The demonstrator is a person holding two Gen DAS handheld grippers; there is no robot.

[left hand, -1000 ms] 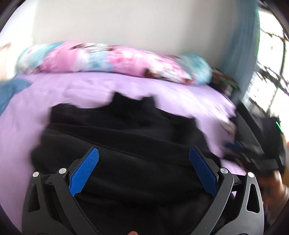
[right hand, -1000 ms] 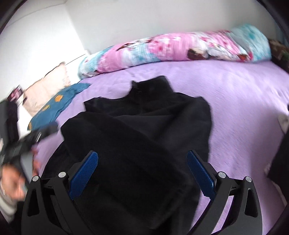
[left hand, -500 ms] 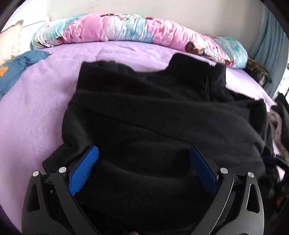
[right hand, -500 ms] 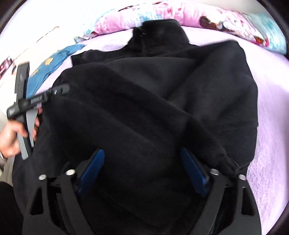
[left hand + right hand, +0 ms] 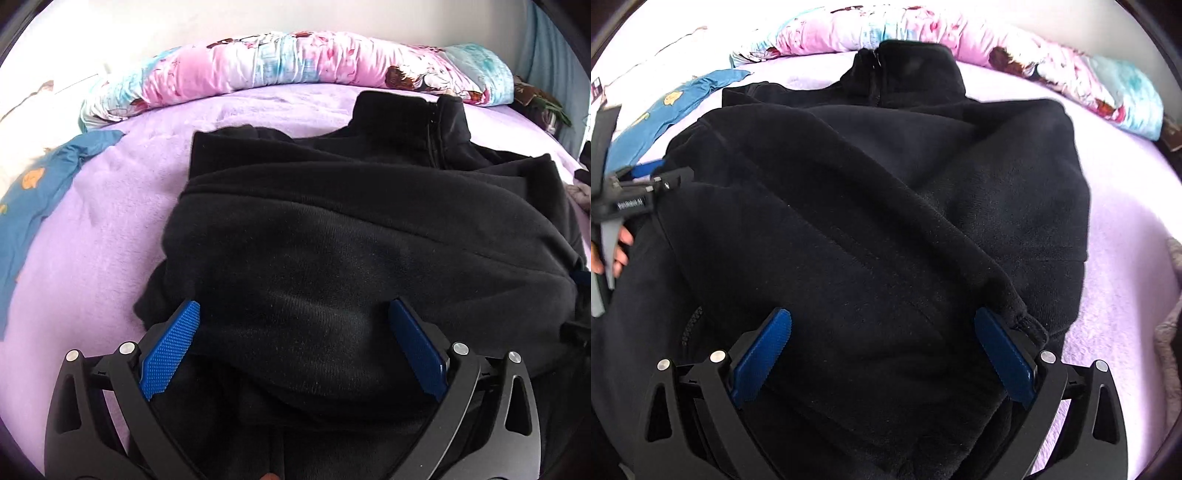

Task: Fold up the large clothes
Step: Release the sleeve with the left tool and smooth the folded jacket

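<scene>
— While it lies heaped on the lilac plush bedspread (image 5: 110,206), is the black fleece jacket (image 5: 351,240) gripped?
— No; left gripper (image 5: 293,332) and right gripper (image 5: 882,341) both gape, the right's just widening over fleece; floral bolster (image 5: 295,62) behind.

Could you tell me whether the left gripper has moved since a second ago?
Yes: the left gripper has dipped closer over the black jacket; the floral pillow sits higher in view.

My black fleece zip-neck jacket (image 5: 369,229) lies on a lilac plush bedspread (image 5: 110,206). Behind it is a long pink-and-aqua cartoon-print pillow (image 5: 295,62); a blue cloth with orange figures (image 5: 40,184) lies beside. My black grippers' pads (image 5: 761,358) are bright blue.
</scene>
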